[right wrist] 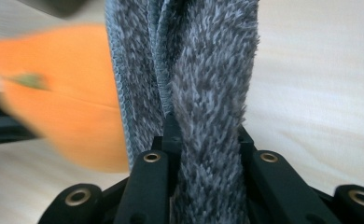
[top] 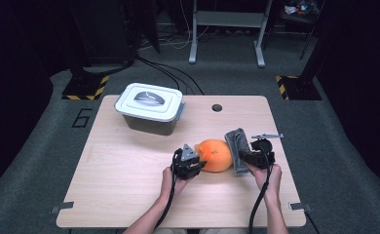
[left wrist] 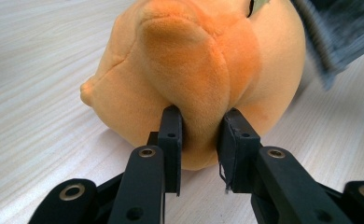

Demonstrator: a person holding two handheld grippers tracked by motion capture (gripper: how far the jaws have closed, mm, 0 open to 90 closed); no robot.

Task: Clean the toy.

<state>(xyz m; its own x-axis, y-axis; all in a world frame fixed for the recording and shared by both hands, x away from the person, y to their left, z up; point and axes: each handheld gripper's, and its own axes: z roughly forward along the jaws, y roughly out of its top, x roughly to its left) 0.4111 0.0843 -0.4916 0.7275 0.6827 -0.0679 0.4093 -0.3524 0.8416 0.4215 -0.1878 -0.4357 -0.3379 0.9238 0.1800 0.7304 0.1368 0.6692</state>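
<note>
An orange plush toy (top: 216, 155) lies on the wooden table (top: 129, 170) right of centre. My left gripper (top: 198, 163) is at its left side, shut on a fold of the plush. In the left gripper view both pads pinch the orange plush toy (left wrist: 203, 70) between them, with my left gripper (left wrist: 200, 135) low against the tabletop. A grey fuzzy cloth (top: 237, 145) rests against the toy's right side. My right gripper (top: 244, 158) is shut on it. In the right gripper view the grey fuzzy cloth (right wrist: 199, 84) rises bunched from my right gripper (right wrist: 203, 135), with the orange plush toy (right wrist: 73, 112) blurred at the left.
A white-lidded grey box (top: 150, 108) stands at the table's back left. A small round hole (top: 217, 107) sits in the tabletop near the far edge. Bare wood stretches across the left and front. Beyond the table are cables and stand legs on the grey floor.
</note>
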